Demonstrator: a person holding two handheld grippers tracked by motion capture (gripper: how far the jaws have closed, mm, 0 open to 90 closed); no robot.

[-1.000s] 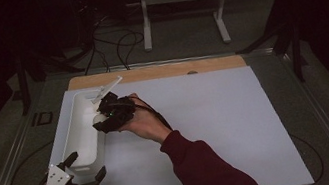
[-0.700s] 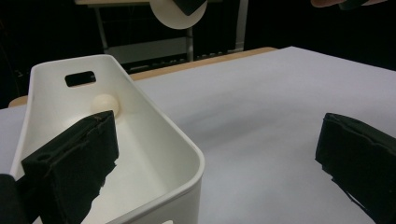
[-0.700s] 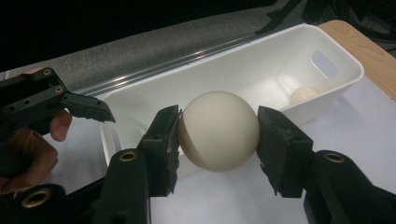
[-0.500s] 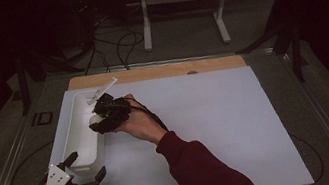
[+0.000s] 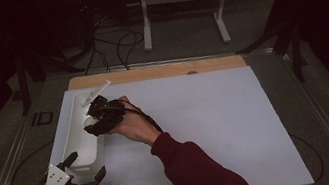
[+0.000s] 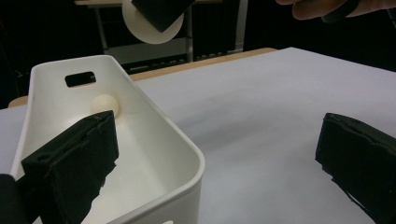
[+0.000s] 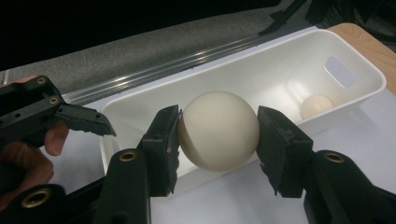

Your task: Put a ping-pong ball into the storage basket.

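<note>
My right claw [image 7: 218,135] grips a cream ball [image 7: 218,129] over the white bin [image 7: 355,60], where one ball [image 7: 316,106] already lies, so dropping mine remains, while my left claw [image 5: 77,180] waits open on the bench [image 5: 217,114].

Dark room; grey floor [image 5: 184,43] (cables [image 5: 114,45] trailing).

Bin [image 5: 81,152] at table's [image 5: 219,129] left edge, small ball [image 7: 316,106] inside its far end, larger ball [image 7: 218,129] above bin
</note>
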